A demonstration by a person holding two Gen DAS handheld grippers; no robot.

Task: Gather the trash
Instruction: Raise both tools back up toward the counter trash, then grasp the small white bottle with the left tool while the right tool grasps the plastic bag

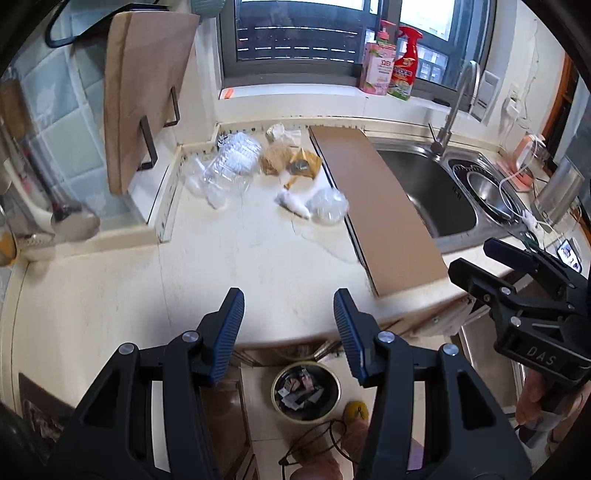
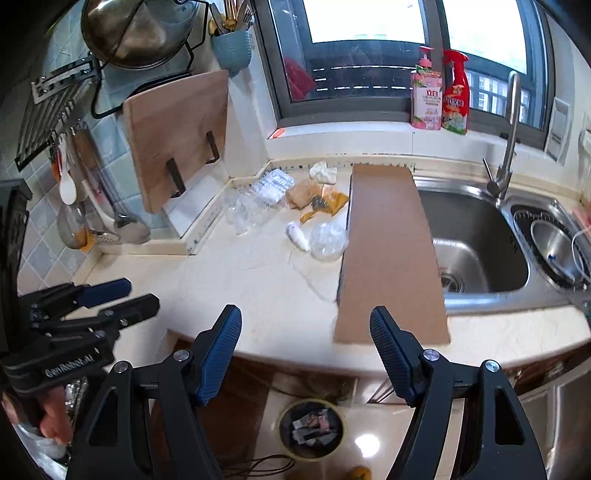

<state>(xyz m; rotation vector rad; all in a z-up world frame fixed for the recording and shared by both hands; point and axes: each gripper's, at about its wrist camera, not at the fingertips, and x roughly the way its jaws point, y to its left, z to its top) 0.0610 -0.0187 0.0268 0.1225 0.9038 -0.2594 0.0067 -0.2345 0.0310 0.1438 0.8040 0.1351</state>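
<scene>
I have the left gripper (image 1: pixel 288 306) low in the centre of its own view, its blue ribbed pads parted about half way with nothing between them, hanging over the front edge of the cream stone countertop (image 1: pixel 207 266). The right gripper (image 2: pixel 306 325) sits the same way in its view, jaws wider apart and likewise empty.

The trash lies in a loose heap at the back of the counter, above centre in both frames: a crumpled clear plastic bottle (image 1: pixel 231 166), a brown crumpled paper bag (image 1: pixel 275 158), a yellow wrapper (image 1: pixel 304 162), a small white wad of tissue (image 1: pixel 291 201), a scrunched clear plastic bag (image 1: pixel 327 205) and a pale crumpled paper (image 1: pixel 279 132) nearest the wall. The plastic bag touches the left edge of a long brown cardboard sheet (image 1: pixel 380 206) that bridges the steel sink (image 1: pixel 439 199).

On the floor, between the fingers at the bottom of each frame, stands a round yellow-rimmed waste bin (image 1: pixel 306 391) holding scraps.

The left view shows the right gripper at its right edge and a foot in a slipper near the bin. Only the right view shows the hanging steel pan (image 2: pixel 136 33), the blue utensil holder (image 2: pixel 232 51) at upper left, the sink drain, and the left gripper at lower left with fingers around its handle.
</scene>
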